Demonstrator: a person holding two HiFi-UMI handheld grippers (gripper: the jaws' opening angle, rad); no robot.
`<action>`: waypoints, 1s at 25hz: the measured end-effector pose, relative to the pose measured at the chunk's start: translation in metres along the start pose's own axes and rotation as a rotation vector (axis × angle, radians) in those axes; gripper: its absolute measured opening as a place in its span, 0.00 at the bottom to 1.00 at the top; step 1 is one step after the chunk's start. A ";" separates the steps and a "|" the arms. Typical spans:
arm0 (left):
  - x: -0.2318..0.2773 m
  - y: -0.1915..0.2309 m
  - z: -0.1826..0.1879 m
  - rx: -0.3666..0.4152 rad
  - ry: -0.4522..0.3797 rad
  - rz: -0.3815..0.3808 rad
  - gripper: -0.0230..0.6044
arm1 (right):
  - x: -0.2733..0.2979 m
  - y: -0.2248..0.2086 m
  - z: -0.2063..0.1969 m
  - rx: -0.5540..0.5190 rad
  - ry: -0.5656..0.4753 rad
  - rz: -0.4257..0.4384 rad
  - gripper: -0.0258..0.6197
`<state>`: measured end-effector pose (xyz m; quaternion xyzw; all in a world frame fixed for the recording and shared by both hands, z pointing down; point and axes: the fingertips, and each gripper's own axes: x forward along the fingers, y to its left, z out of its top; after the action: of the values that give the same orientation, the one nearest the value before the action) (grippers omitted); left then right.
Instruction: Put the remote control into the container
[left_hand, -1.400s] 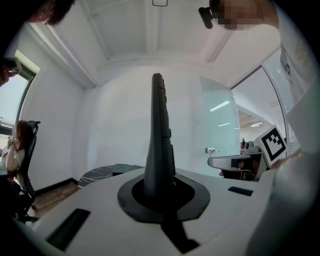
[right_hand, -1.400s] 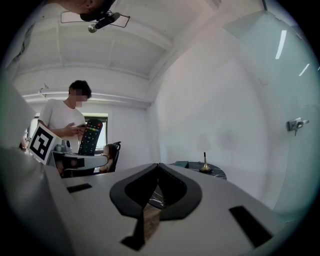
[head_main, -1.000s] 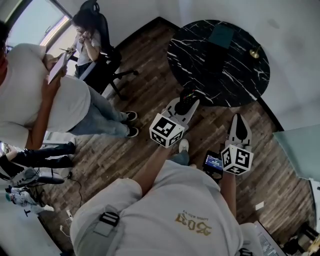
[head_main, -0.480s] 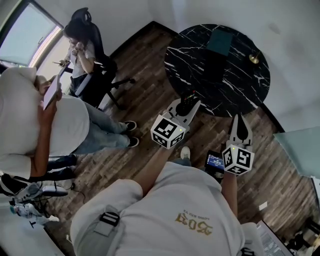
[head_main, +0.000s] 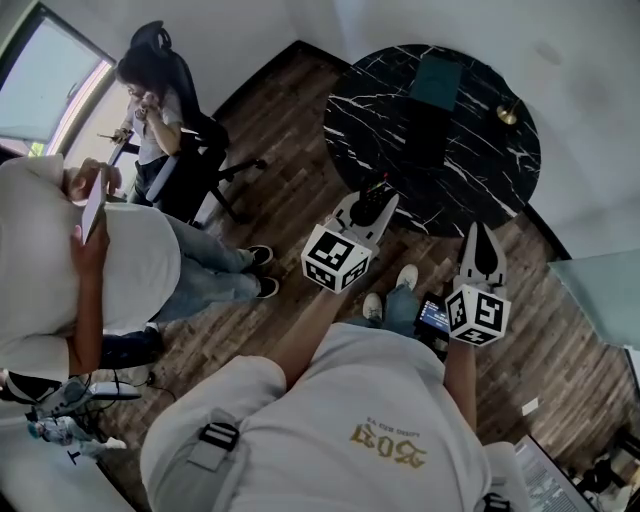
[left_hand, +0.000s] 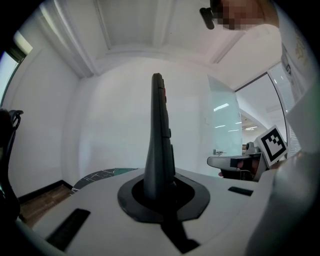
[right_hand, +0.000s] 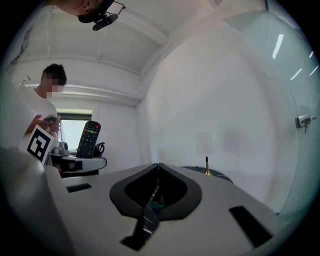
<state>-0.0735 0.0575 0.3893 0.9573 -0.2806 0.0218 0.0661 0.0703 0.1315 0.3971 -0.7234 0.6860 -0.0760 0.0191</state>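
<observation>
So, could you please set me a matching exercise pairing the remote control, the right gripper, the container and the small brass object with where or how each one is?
Things:
1. remote control
2. right gripper
3. container
4. brass object

Places or states:
A. jaws together, nothing between them
B. green, on the far part of the black marble table
C. clamped in the left gripper
D. small, near the table's right edge in the head view

Pairs: 1-C, 2-A, 3-B, 4-D

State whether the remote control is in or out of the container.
Out. The remote control is clamped in the left gripper, whose jaws are shut on it, well apart from the teal container on the black table.
</observation>
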 end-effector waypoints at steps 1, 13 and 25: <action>0.002 0.003 -0.001 -0.005 0.002 0.002 0.05 | 0.003 -0.001 0.000 0.001 0.000 0.001 0.06; 0.062 0.043 0.008 0.004 -0.003 0.009 0.05 | 0.083 -0.018 0.009 0.005 -0.011 0.054 0.06; 0.134 0.087 0.010 -0.020 0.021 0.052 0.05 | 0.165 -0.056 0.017 0.014 0.008 0.094 0.06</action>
<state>-0.0071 -0.0880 0.4001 0.9487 -0.3050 0.0307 0.0777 0.1359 -0.0311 0.4012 -0.6898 0.7188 -0.0828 0.0250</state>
